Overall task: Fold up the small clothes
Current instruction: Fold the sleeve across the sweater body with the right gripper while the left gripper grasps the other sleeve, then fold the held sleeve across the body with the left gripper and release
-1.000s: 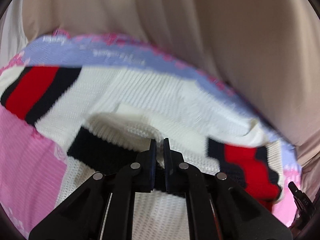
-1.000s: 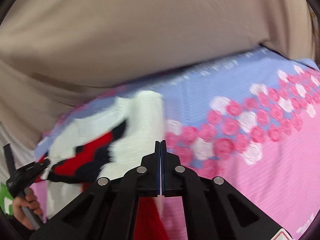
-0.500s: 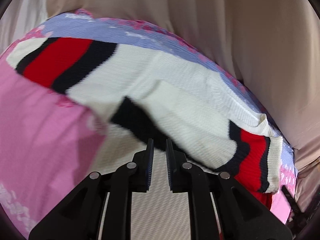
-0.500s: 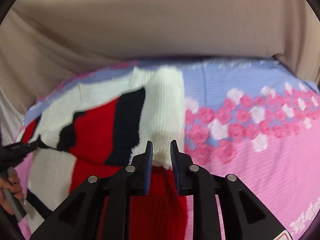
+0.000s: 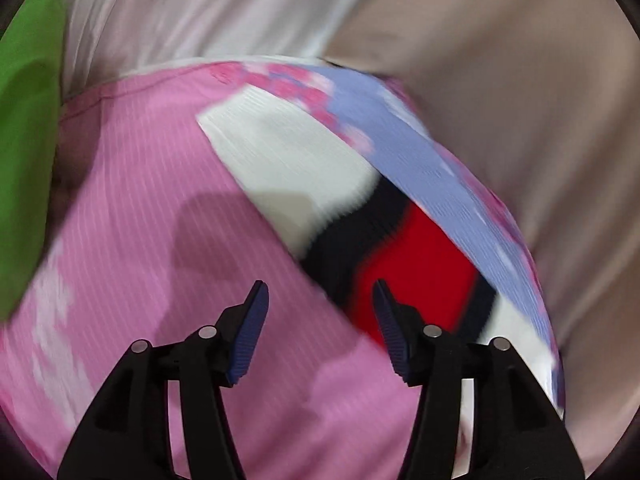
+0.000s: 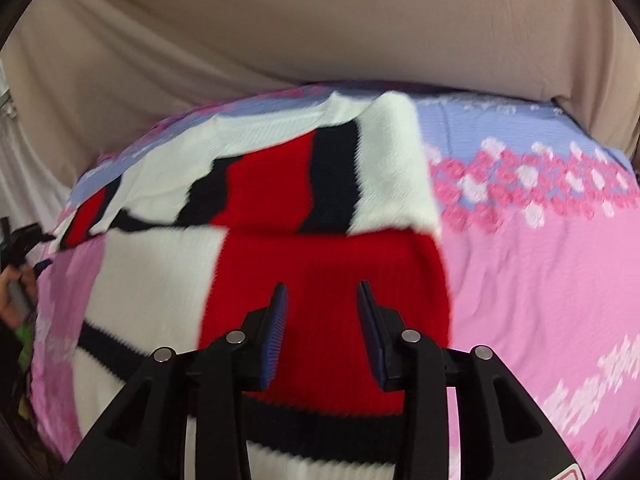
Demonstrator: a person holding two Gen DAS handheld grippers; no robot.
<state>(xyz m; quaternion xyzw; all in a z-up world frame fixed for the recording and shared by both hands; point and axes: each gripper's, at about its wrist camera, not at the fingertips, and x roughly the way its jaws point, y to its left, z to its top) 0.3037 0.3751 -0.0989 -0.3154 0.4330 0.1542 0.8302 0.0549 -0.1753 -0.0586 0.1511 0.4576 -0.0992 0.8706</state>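
Now the knitted sweater, white with red and black bands, lies on a bed cover that is pink near the camera and pale blue with pink and white flowers at the far side. One sleeve is folded across the body. Beige cloth hangs behind the bed like a curtain, and whiter fabric and something green show at the left. The left gripper hovers over the pink cover beside the sweater, fingers apart. The right gripper is over the red part, fingers apart too, holding nothing.
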